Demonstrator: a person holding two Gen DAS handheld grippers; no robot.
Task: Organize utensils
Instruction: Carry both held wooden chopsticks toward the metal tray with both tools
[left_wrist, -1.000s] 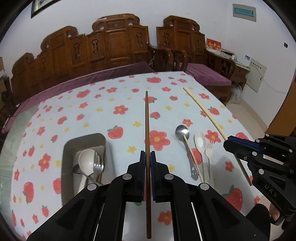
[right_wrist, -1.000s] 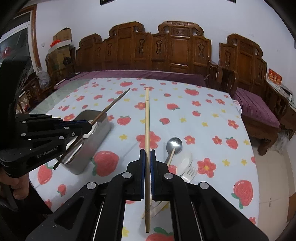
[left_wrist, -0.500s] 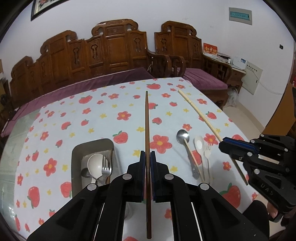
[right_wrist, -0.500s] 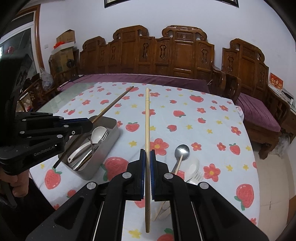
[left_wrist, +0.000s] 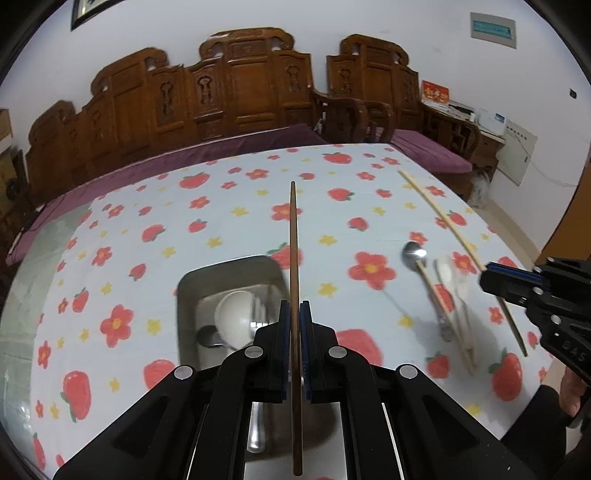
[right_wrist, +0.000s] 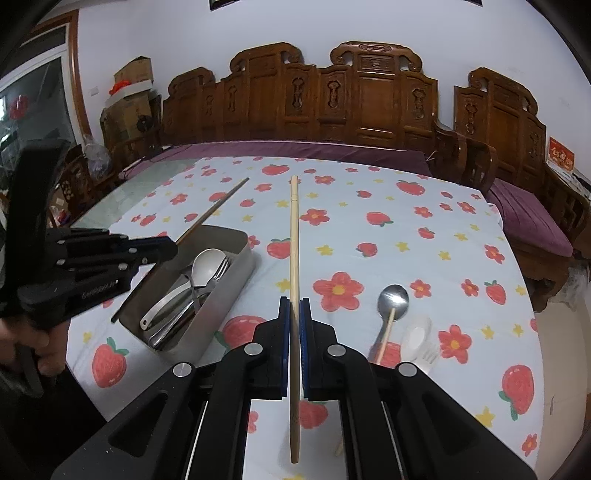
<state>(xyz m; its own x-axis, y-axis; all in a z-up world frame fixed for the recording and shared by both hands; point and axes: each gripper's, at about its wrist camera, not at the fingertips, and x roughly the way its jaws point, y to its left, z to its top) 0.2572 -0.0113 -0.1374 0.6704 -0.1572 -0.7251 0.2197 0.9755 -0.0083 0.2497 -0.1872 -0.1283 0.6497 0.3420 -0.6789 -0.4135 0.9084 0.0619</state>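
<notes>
Above tablecloth (left_wrist: 229, 221): both grippers level, chopstick-laden

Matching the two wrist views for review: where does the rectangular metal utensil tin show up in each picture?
Left wrist view: rectangular metal utensil tin sits lower centre-left, just beyond the left gripper, under its dark wooden chopstick.
Right wrist view: the tin lies left of centre, beside the left gripper.
Shared landmark: the white spoon inside the tin.

Embossed letters reading "UAS" show on the black plastic body of the right tool (left_wrist: 491, 278). The black left tool (right_wrist: 162, 251) carries pale lettering too blurred to read. The red wall sign (left_wrist: 434, 91) is illegible.
</notes>
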